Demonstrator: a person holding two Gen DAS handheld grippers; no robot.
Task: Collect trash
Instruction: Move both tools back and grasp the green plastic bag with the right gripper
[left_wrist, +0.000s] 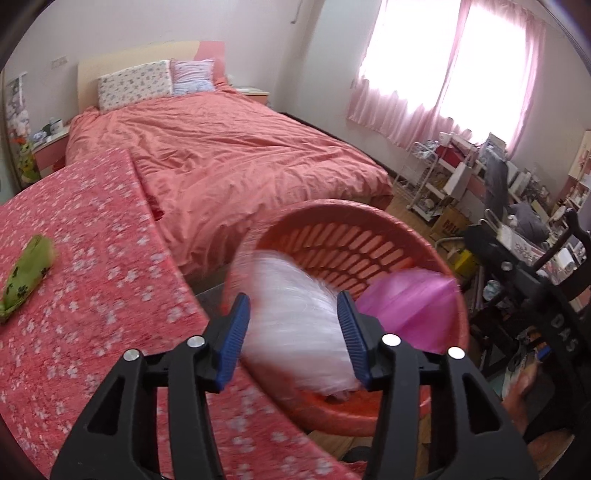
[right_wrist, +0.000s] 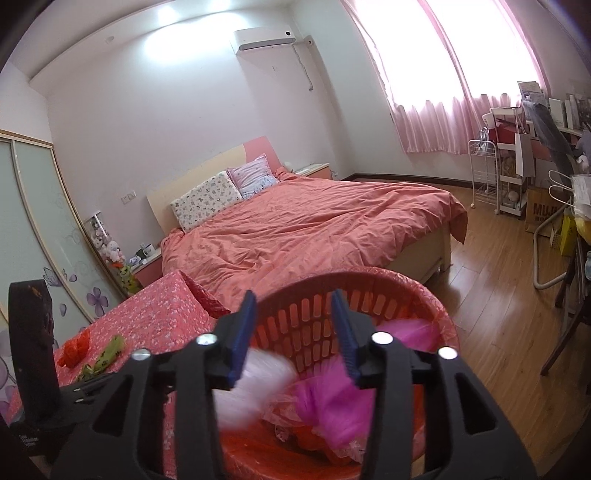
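A red slotted plastic basket (left_wrist: 332, 206) stands beside the pink flowered table (left_wrist: 92, 221). My left gripper (left_wrist: 291, 295) hangs open over it. A white plastic bag (left_wrist: 291, 325), blurred, lies loose between and below the blue pads. A magenta bag (left_wrist: 402, 306) is in the basket to the right. My right gripper (right_wrist: 292, 293) is open above the same basket (right_wrist: 369, 277), nothing pressed between its fingers. Below it are the magenta bag (right_wrist: 332, 395) and the blurred white bag (right_wrist: 255, 384). On the table (right_wrist: 162, 314) lie a green bag (right_wrist: 109, 354) and an orange bag (right_wrist: 75, 347). The green bag (left_wrist: 26, 273) also shows in the left wrist view.
A bed with a coral duvet (right_wrist: 314, 229) lies beyond the table and basket. A cluttered desk and shelves (left_wrist: 517, 206) line the right wall under pink curtains. Wood floor (right_wrist: 498, 295) runs to the basket's right. A sliding wardrobe (right_wrist: 37, 221) stands at the left.
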